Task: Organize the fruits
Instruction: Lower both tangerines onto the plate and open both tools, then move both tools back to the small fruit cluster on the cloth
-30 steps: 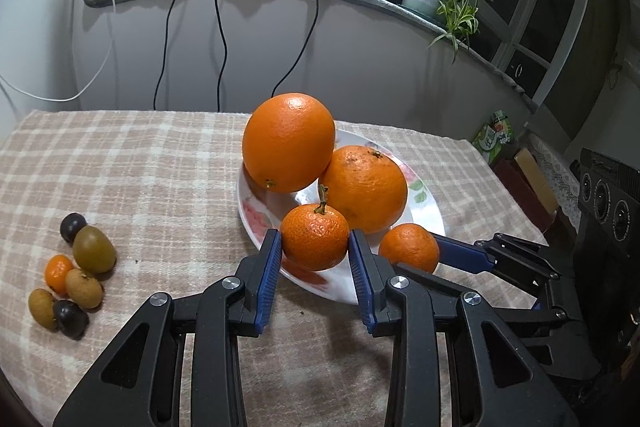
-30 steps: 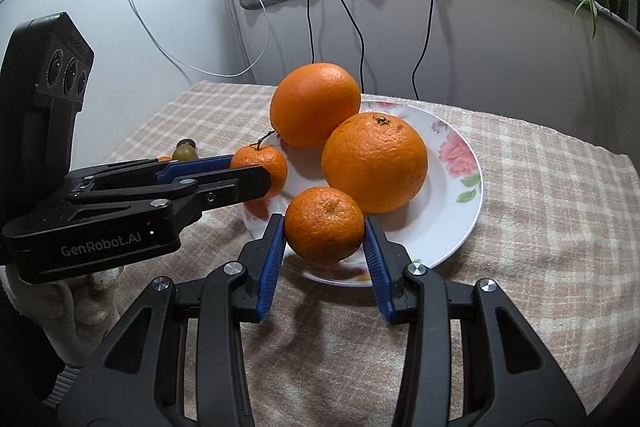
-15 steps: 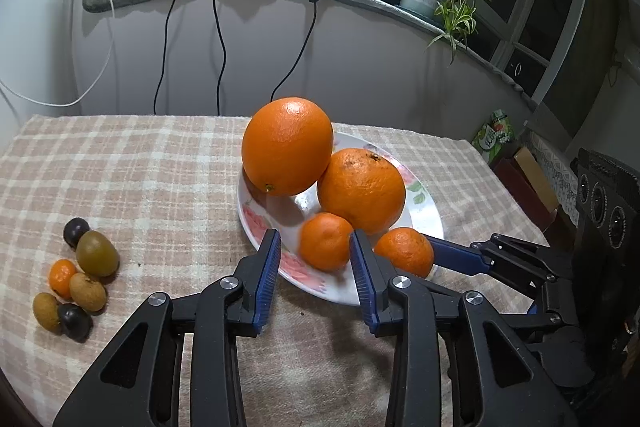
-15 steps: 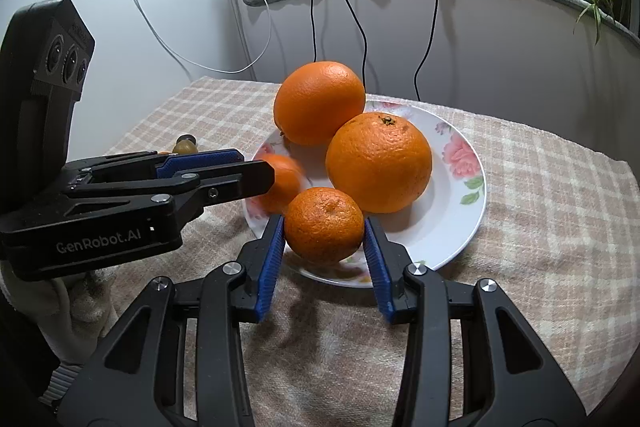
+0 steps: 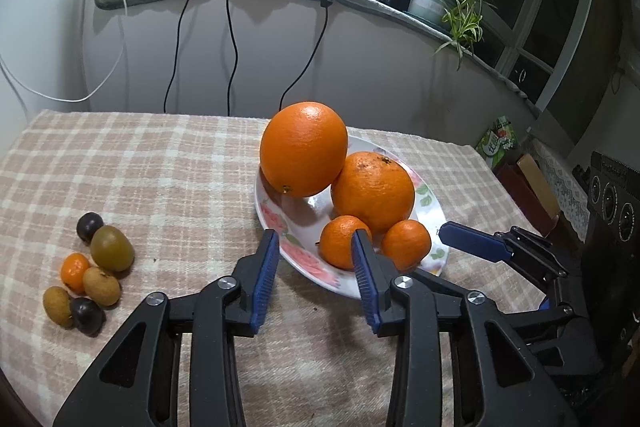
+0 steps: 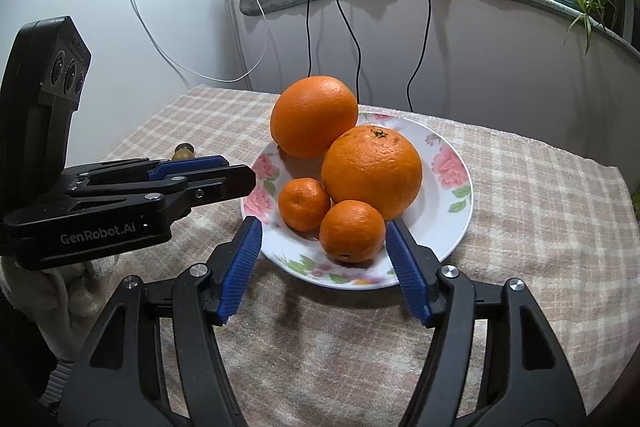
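A flowered white plate (image 5: 296,241) (image 6: 452,223) holds two big oranges (image 5: 303,149) (image 5: 373,191) and two small mandarins (image 5: 341,241) (image 5: 407,243). In the right wrist view the mandarins (image 6: 304,203) (image 6: 352,231) lie at the plate's near side. My left gripper (image 5: 316,277) is open and empty, just in front of the plate's near rim. My right gripper (image 6: 325,265) is open and empty, its fingers either side of the nearer mandarin without touching it.
A cluster of small fruits (image 5: 90,267), brown, green, dark and one orange, lies on the checked tablecloth (image 5: 160,179) at the left. Cables hang down the wall behind. A potted plant (image 5: 444,1) stands on the ledge. Boxes (image 5: 516,163) sit past the table's right edge.
My left gripper let go of the stemmed mandarin on the plate and drew back, open. My right gripper opened off the other mandarin, which now rests on the plate.
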The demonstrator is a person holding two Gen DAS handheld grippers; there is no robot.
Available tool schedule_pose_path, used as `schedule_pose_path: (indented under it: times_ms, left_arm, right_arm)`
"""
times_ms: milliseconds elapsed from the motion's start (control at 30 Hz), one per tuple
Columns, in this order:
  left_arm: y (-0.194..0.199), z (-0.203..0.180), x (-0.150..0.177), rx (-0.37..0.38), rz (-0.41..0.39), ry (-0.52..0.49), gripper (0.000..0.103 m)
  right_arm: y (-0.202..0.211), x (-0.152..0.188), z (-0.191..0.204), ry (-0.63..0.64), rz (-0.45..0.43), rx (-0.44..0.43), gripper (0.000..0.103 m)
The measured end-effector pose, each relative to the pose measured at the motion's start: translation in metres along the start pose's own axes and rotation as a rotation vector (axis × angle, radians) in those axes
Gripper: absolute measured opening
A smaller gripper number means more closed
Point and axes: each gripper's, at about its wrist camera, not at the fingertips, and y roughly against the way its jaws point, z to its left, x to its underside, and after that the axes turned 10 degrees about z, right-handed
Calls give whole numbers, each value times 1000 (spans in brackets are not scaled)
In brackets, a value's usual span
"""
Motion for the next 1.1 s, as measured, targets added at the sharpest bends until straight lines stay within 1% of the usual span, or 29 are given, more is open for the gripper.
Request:
schedule_pose_path:
  times_ms: [267,300,333,433,500,567,600,733,833,1100]
  left_arm:
    - [10,5,3,-6,-19,6,50]
    - [12,6,4,-11,-23,7,55]
    - [14,8,5,-16,-28,8,58]
    - [22,14,9,-31,-44,14,60]
    - [31,21,14,-49,-59,20,64]
    - [39,28,18,-68,-68,28,65]
    - [41,30,20,-77,-70,32,65]
    - [55,49,29,-137,-76,48,66]
    - [67,65,38,-174,-78,68,66]
    - [85,106,56,-214,-90,148,66]
  right_arm:
    - [5,0,2,2,-10,4,67]
    - [6,0,3,3,-12,3,67]
    - [7,0,3,5,-13,1,67]
    - [9,0,7,11,-20,-4,68]
    - [10,-1,10,20,-21,-15,69]
    - [9,-2,16,39,-19,-28,77]
    - [9,-2,19,50,-19,-33,78]
    - [6,-5,32,94,-14,-47,78]
    - [2,-10,43,117,-9,-75,78]
    - [-17,-20,84,208,16,-144,78]
